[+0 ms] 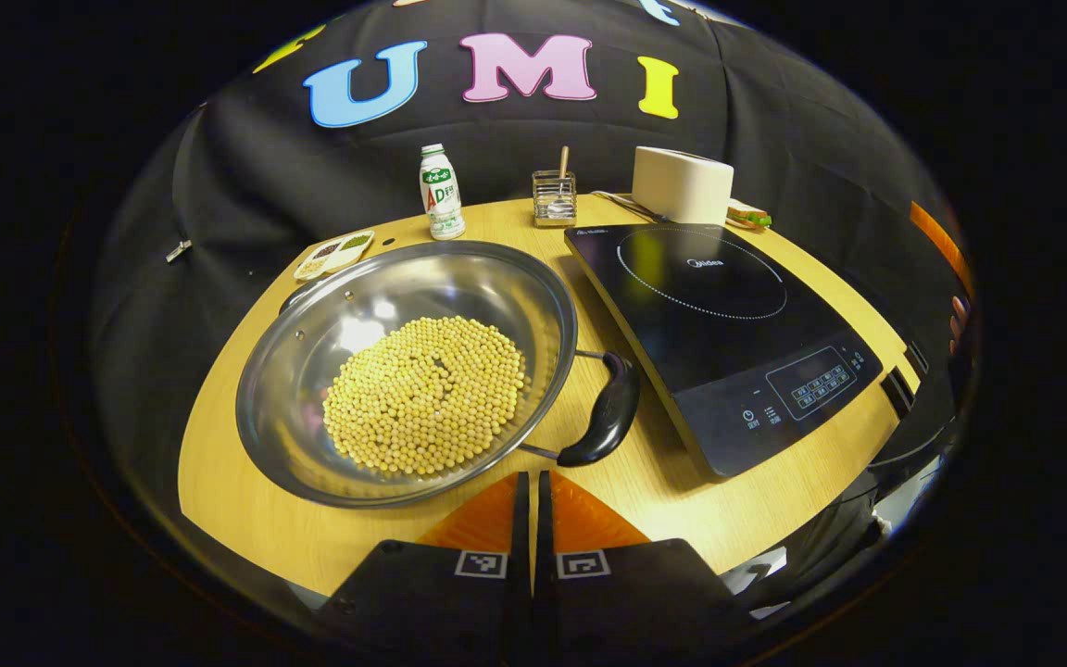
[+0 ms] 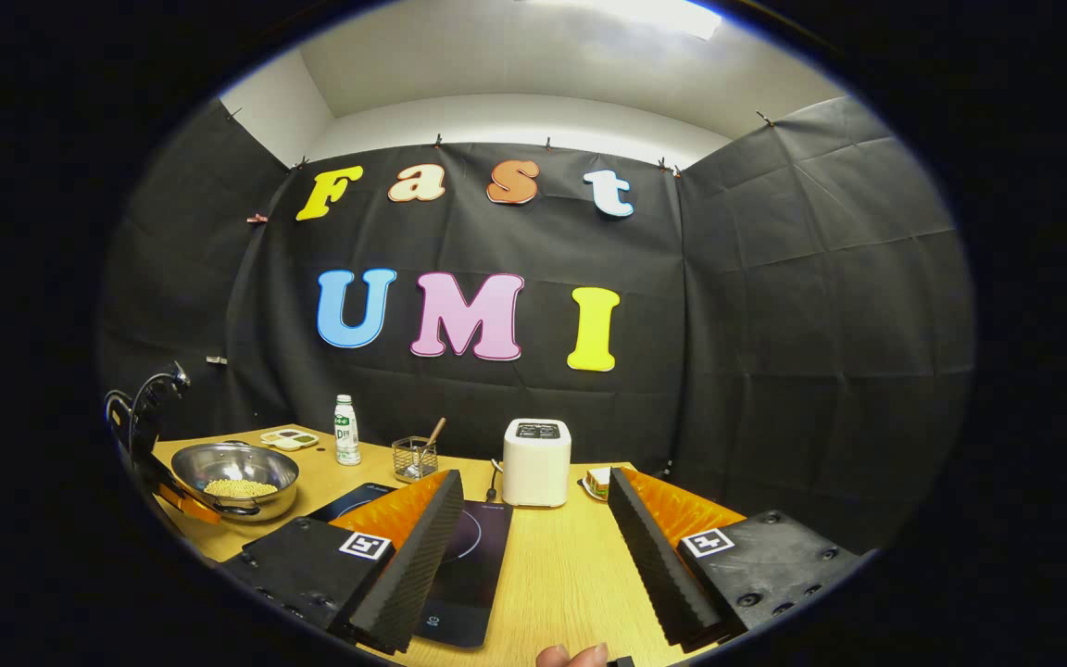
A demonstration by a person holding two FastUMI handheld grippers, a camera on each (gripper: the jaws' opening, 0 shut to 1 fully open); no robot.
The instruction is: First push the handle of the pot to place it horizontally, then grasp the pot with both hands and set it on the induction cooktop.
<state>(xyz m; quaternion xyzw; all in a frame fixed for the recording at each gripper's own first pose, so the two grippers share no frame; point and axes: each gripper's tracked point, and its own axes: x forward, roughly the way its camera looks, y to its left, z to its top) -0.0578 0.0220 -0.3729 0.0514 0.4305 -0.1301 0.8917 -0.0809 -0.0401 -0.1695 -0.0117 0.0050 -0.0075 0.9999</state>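
The left gripper [image 1: 533, 505] has its two fingers pressed together with nothing between them, hovering just short of the pot's near rim — a closed tip suits a push, and I judge it is set that way to nudge the black handle [image 1: 604, 411] rather than to grasp. The right gripper [image 2: 533, 528] hangs with its jaws spread wide and empty, above the table's near edge, well apart from the pot; probably it waits for the two-handed lift. The pot [image 1: 404, 371] sits on the wooden table [image 1: 246, 519] just left of the induction cooktop [image 1: 728, 343], not on it, so the setting-down is not yet done. It is a wide, shallow steel pan, bright and mirror-like on its walls, holding a flat heap of small pale yellow beans [image 1: 427, 394]. The near handle, a curved black grip on wire struts, lies toward the cooktop. Behind stand a small bottle [image 1: 441, 192], a wire holder [image 1: 554, 197], a sectioned dish [image 1: 334, 255] and a white toaster [image 1: 682, 183].
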